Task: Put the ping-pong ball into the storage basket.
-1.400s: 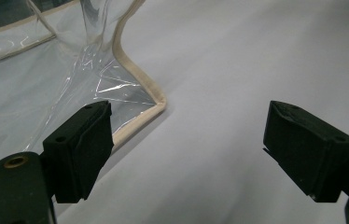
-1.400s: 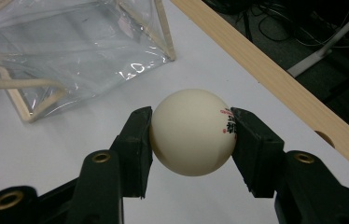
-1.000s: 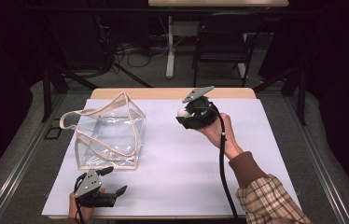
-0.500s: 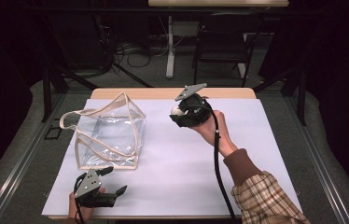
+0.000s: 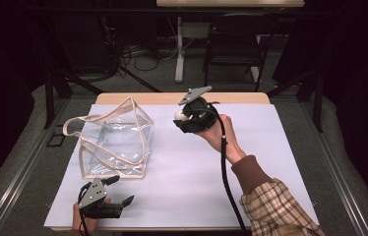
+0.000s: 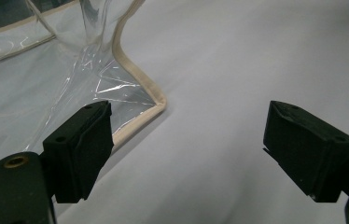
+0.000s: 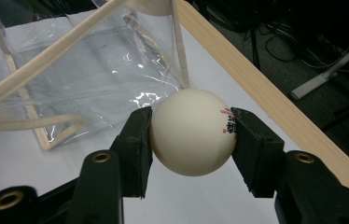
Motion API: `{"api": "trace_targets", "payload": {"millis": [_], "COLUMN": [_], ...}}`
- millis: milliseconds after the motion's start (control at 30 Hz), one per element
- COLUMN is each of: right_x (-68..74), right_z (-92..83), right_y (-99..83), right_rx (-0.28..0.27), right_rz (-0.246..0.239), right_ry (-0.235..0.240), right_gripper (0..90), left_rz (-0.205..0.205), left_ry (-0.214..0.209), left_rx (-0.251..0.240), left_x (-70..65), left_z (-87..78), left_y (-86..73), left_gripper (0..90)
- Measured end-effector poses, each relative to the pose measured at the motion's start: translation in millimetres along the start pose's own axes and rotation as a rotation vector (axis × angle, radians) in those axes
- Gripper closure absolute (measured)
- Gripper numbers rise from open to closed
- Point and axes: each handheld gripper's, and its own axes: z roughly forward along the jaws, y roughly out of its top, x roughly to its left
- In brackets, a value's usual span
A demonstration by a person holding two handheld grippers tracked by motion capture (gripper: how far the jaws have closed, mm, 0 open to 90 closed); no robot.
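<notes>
Gripping a white ball (image 7: 192, 138) between its two black jaws, our right gripper (image 5: 190, 119) holds it lifted above the far half of the table (image 5: 251, 98), and in the right gripper view we see the pads pressed against the ball's two sides, with small red and black print on the ball next to one pad. Just beyond the ball in that view stands a clear plastic bag (image 7: 93, 79) with cream trim and cream handles; in the high view the bag (image 5: 115, 142) sits on the left part of the white sheet (image 5: 270, 162) that covers the table, with the ball to its right and apart from it. Our left gripper (image 5: 118, 202) rests low at the near left edge of the sheet, just in front of the bag, and its jaws stand wide apart with nothing between them; in the left gripper view the bag's trimmed corner (image 6: 156, 100) lies just beyond one jaw. A plaid sleeve (image 5: 280, 209) comes in from the lower right behind the right hand (image 5: 219, 135).
</notes>
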Motion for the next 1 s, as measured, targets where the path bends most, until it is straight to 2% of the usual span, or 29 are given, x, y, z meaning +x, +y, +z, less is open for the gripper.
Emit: {"api": "trace_targets", "payload": {"millis": [1000], "right_x": [16.9], "right_z": [9.3], "right_y": [16.5], "right_rx": [-0.003], "right_rz": [-0.045], "right_ry": [0.026], "right_gripper": [51.1], "left_rz": [0.001], "left_ry": [-0.002], "left_rx": [0.001], "left_x": [-0.1], "left_z": [0.2], "left_y": [0.0], "left_gripper": [16.0]}}
